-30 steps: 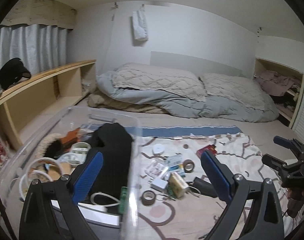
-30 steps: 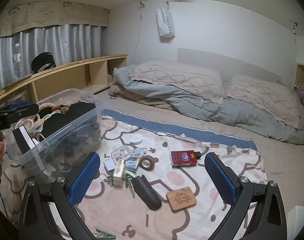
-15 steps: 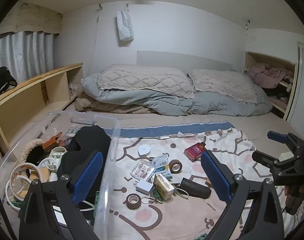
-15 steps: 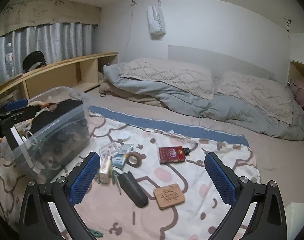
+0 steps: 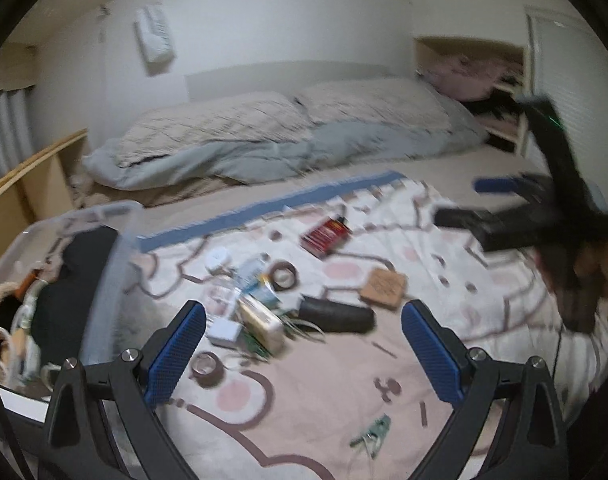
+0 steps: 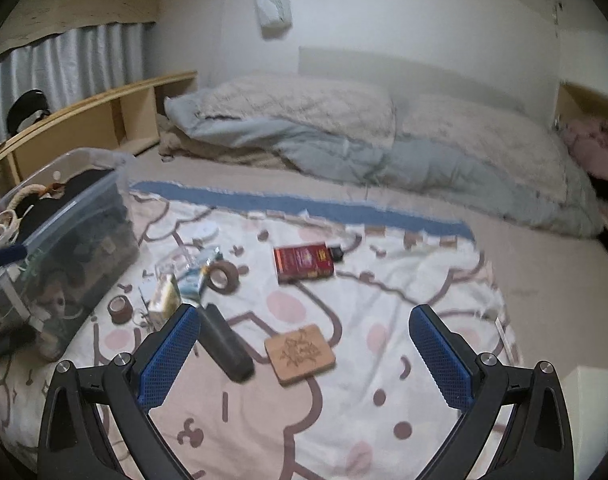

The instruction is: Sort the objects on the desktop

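Small items lie scattered on a patterned blanket (image 6: 344, 412): a black cylindrical case (image 6: 225, 342), a wooden coaster (image 6: 299, 354), a red box (image 6: 304, 262), a brown tape roll (image 6: 223, 276), a second tape roll (image 6: 120, 309) and a yellowish box (image 6: 163, 298). A clear plastic bin (image 6: 59, 236) at the left holds dark cloth and cables. My left gripper (image 5: 304, 354) is open above the pile, empty. My right gripper (image 6: 306, 356) is open over the coaster and case, empty. In the left wrist view the right gripper (image 5: 488, 200) hangs at the far right, held by a hand.
Pillows and a grey duvet (image 6: 384, 148) lie at the back. A wooden shelf (image 6: 83, 128) runs along the left wall behind the bin. A green clip (image 5: 372, 434) lies on the blanket near the front. A white round disc (image 5: 217, 258) sits by the bin.
Both grippers have swung to the right and tilted down toward the scattered items. The bin has slid to the left edge of both views. Jaws stay open.
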A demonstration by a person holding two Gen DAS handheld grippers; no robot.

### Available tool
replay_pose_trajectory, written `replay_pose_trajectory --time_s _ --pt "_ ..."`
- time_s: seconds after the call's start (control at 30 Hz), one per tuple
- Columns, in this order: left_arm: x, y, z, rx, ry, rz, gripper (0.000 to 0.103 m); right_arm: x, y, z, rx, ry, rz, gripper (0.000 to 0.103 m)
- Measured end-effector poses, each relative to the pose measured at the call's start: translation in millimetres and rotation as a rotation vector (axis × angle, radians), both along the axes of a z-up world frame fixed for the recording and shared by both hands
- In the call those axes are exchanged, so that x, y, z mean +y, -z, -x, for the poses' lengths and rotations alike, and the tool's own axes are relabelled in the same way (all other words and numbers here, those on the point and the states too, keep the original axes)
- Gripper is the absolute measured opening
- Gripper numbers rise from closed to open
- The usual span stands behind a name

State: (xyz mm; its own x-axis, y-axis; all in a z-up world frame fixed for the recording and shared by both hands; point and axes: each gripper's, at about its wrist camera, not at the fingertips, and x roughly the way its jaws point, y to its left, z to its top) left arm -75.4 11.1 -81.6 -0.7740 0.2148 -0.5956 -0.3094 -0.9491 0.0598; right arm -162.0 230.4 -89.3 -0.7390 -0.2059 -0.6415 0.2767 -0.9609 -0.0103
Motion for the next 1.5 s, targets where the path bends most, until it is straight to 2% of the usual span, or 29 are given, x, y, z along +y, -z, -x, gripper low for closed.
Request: replay_pose_trajectory --time_s 0.13,0.3,0.43,0.47,0.63,0.8,0.97,1.13,1.3,1.5 --pt "10.8 27.6 -6.7 -0.078 0.071 0.025 0.099 8.7 25.2 22.4 -0.093 0.054 -0.006 0.103" --pt "18.6 53.8 -14.8 -0.139 0.146 0.046 0.099 17.9 48.6 48.5 -0.181 0.139 0.032 0.101" --pt "23.9 77.6 -15.1 -0.209 0.202 0.061 0.099 10.5 64.7 68.6 -0.26 0.151 0.03 0.059" --pt "24.8 82.6 -14.0 -0.22 0.209 0.071 0.099 6.5 68.7 72.3 -0.276 0.151 0.022 0.057" --pt "26.6 104.0 -8.4 -0.279 0.229 0.076 0.098 -19.0 85.2 91.3 -0.335 0.11 0.003 0.056" --pt "32.5 118.0 -1.8 -0.322 0.255 0.083 0.097 -25.6 110.3 115.0 -0.407 0.169 0.0 0.056" --pt "37.0 119.8 3.3 -0.344 0.285 0.062 0.097 -25.3 123.8 135.0 -0.416 0.216 -0.009 0.056" --pt "35.1 126.2 8.6 -0.383 0.278 0.036 0.097 -21.8 141.4 146.2 -0.468 0.226 -0.006 0.057" --pt "33.2 133.5 10.4 -0.401 0.285 0.034 0.097 -22.2 162.0 146.9 -0.53 0.189 -0.027 0.057" --pt "28.9 141.8 10.3 -0.411 0.273 0.05 0.097 -18.7 161.5 123.9 -0.569 0.112 -0.031 0.057"
